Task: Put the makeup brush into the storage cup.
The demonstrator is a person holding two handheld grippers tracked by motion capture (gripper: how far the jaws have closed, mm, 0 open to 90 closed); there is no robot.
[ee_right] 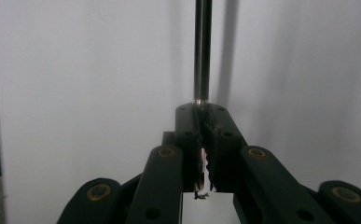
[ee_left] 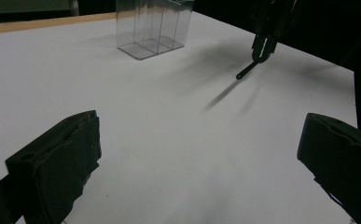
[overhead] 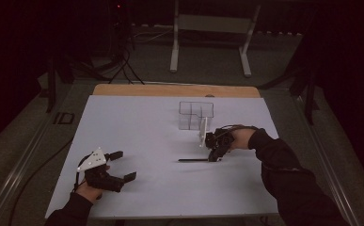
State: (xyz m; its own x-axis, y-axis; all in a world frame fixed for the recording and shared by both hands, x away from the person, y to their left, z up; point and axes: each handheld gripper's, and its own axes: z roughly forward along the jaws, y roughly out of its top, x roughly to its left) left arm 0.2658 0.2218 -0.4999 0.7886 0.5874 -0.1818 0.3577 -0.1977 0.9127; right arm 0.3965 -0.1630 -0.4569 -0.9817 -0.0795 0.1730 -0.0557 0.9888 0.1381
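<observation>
White counter [overhead: 146, 141] carries our work: our right claw [overhead: 213, 155] clenches a thin, stiff, light black rod [overhead: 193, 160] by its end, right of centre; our left claw [overhead: 123, 165] gapes released.

Two grippers are counted: the left gripper [overhead: 123, 165] at seven o'clock on the table [overhead: 137, 122], the right gripper [overhead: 212, 153] at three o'clock. One thin dark rod [overhead: 193, 160] is counted at the centre. One clear box [overhead: 196, 113] is counted at one o'clock.
</observation>
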